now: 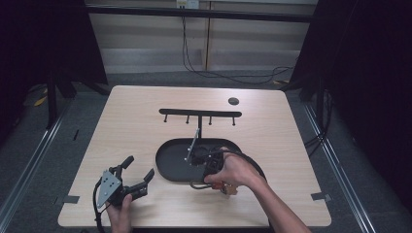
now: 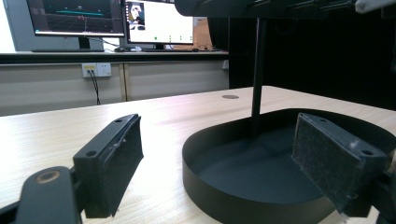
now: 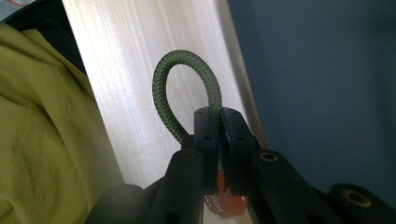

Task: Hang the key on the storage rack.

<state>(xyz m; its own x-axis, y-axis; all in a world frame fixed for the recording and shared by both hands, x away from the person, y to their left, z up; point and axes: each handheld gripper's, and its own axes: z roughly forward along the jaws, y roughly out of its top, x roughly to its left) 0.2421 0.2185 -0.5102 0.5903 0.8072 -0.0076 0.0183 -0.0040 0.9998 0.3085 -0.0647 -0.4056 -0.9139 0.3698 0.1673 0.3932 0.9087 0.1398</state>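
Right gripper view: right gripper (image 3: 219, 122) jaws are clenching a green braided cord loop (image 3: 170, 79) w/ an orange tag below, over the black tray (image 1: 170, 160). Left gripper (image 1: 138, 173) is sitting w/ jaws spread wide, gripping nothing, just beside tray.

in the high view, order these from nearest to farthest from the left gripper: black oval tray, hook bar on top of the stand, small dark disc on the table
From the left gripper:
1. Black oval tray, just to its right.
2. Hook bar, farther back, mid-table.
3. Small dark disc, farthest, toward the far right of the table.
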